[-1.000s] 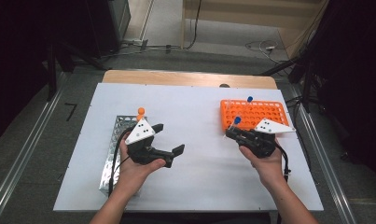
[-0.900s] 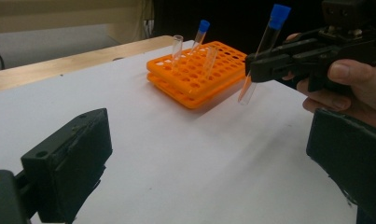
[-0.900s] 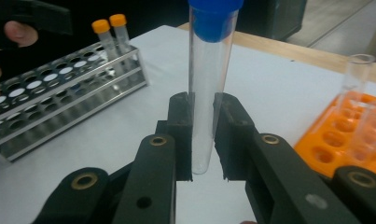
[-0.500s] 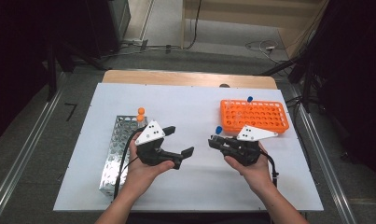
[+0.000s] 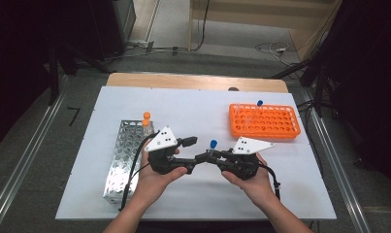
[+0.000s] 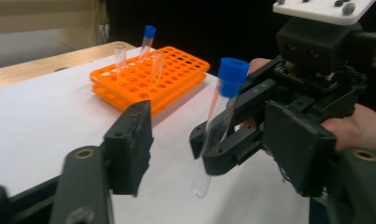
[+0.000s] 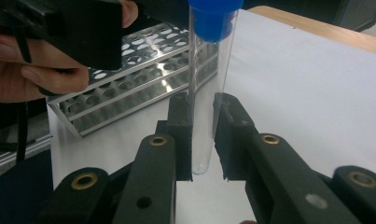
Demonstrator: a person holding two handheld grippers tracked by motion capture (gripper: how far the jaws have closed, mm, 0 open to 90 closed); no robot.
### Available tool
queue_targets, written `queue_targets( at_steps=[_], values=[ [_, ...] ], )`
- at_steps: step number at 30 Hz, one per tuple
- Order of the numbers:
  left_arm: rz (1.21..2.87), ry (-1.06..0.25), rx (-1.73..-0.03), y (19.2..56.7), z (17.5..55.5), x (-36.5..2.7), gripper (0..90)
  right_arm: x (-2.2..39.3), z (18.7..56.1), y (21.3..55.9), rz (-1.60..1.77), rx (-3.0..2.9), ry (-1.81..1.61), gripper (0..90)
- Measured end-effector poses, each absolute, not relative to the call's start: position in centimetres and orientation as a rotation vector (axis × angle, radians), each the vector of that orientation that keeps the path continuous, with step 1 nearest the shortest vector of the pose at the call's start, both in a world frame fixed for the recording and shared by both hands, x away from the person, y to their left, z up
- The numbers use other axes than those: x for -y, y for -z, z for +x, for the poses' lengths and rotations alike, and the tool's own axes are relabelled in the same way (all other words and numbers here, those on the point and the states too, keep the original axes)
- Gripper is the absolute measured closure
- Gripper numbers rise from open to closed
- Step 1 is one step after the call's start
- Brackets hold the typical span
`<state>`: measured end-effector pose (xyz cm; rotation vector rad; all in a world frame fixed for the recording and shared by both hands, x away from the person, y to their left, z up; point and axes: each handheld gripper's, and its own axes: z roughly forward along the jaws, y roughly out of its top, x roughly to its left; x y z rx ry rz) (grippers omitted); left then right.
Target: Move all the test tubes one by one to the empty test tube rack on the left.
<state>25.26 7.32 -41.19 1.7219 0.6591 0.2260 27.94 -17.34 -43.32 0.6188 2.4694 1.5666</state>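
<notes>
Blue-capped tube (image 7: 205, 88) stands upright, clamped between right gripper (image 7: 202, 140) fingers (image 7: 181, 126).

High view looks down from six o'clock; both gripper views sit close, level, sharing the blue-capped tube (image 6: 217, 122), seemingly mid-table.

White table, two racks

The white table top (image 5: 193, 109) shows a strip of wood along its far edge. An orange tube rack (image 5: 264, 121) lies toward the far right, a perforated metal rack (image 5: 122, 160) lengthwise at the left; they sit well apart, and each seems to hold a few capped tubes
</notes>
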Motion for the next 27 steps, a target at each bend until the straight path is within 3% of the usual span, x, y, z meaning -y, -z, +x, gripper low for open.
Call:
queue_targets(
  at_steps=[15,27],
  values=[
    [1.764,-0.180,-0.600,41.4,25.3,-6.2,70.3,15.9,26.8,43.3,0.553,-2.515,-1.551,75.1],
    [1.778,-0.252,-0.592,41.4,25.0,-6.3,76.8,15.7,26.9,43.5,0.558,-2.542,-1.564,74.9]
  ],
)
